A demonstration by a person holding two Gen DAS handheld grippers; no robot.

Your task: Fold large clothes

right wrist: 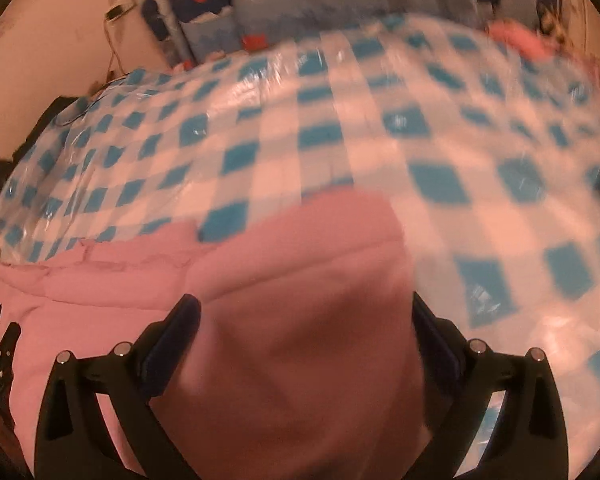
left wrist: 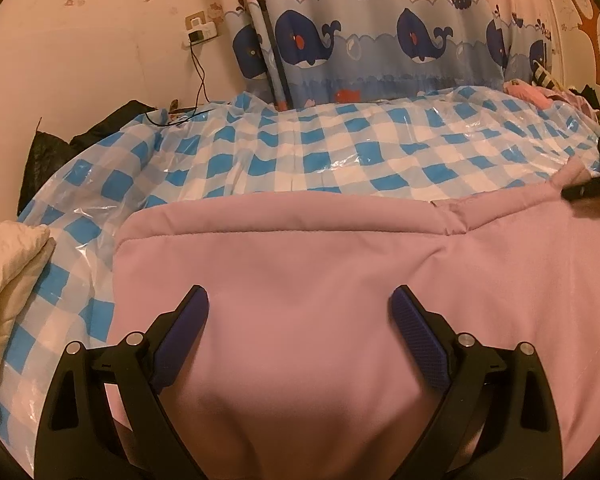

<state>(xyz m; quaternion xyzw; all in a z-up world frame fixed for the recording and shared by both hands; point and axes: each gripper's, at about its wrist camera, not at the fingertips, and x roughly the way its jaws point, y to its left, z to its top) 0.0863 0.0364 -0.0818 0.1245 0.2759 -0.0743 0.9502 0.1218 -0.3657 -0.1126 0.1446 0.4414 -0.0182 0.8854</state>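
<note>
A pink garment lies spread on a bed under a blue-and-white checked plastic sheet, with a whale-print curtain behind. The left gripper hangs over the cloth, jaws wide and gripping nothing. The right gripper, in a blurred view, is also spread wide over a fold of the garment at its right edge.

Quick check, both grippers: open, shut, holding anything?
Left hand-held gripper: open, jaws spread over the pink garment, gripping nothing.
Right hand-held gripper: open, jaws spread over the same garment, gripping nothing; view blurred.
</note>
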